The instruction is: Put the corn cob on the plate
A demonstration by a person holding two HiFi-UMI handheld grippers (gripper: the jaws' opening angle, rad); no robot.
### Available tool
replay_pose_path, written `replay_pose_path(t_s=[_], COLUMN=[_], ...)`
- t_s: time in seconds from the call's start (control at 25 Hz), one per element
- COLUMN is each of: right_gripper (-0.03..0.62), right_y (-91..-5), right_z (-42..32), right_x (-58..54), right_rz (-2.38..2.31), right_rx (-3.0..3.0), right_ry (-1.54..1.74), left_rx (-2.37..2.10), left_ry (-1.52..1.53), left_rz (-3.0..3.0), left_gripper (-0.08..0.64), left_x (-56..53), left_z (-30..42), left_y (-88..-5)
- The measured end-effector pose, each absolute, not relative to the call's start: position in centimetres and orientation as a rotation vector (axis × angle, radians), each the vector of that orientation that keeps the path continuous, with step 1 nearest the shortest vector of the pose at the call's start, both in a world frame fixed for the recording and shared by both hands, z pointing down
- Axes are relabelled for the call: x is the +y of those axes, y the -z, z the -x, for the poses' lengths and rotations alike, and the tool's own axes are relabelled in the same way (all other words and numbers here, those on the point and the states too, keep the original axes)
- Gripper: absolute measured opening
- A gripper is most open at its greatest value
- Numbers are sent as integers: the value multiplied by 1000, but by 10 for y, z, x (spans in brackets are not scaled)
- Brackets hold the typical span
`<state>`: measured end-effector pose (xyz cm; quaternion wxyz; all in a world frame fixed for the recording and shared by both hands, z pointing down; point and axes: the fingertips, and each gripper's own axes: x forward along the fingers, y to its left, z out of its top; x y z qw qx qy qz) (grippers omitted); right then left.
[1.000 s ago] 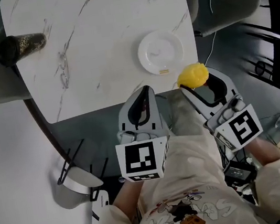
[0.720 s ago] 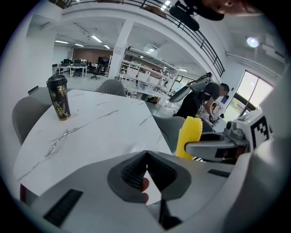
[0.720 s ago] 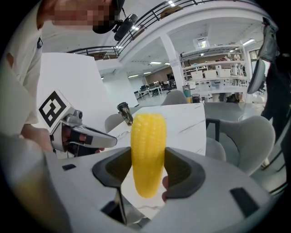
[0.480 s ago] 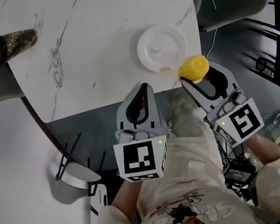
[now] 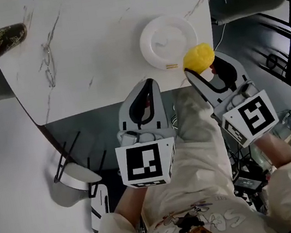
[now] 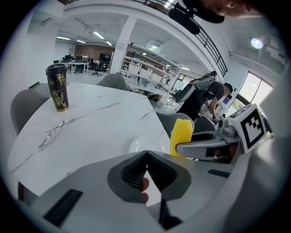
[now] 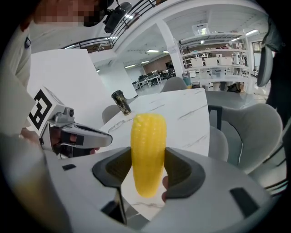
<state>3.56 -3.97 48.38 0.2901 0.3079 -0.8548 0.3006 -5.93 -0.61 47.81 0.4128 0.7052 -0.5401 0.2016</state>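
The corn cob stands upright, pinched at its middle between the pads of the right gripper. It hangs over the near edge of the table, close to the right corner and just short of the near rim of the white plate. To do this well, carry it forward over the plate's middle, lower it and tip it toward lying flat before parting the jaws, since a cob released on end would likely topple and roll off. The left gripper, closed on nothing off the near edge, is best kept clear.
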Motion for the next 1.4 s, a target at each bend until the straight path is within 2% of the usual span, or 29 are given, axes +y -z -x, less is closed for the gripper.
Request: replay_pose_path(t_s=[1.4], right_gripper=[224], right_y=[-557], right_z=[-4], right_x=[-53], right_rz=[-752], right_rx=[-2103], right_ry=[-894], left_rx=[-1378], left_ry=[-484], left_rz=[-1745], left_gripper=[8], left_x=[-5], left_z=[73], left_y=[-502])
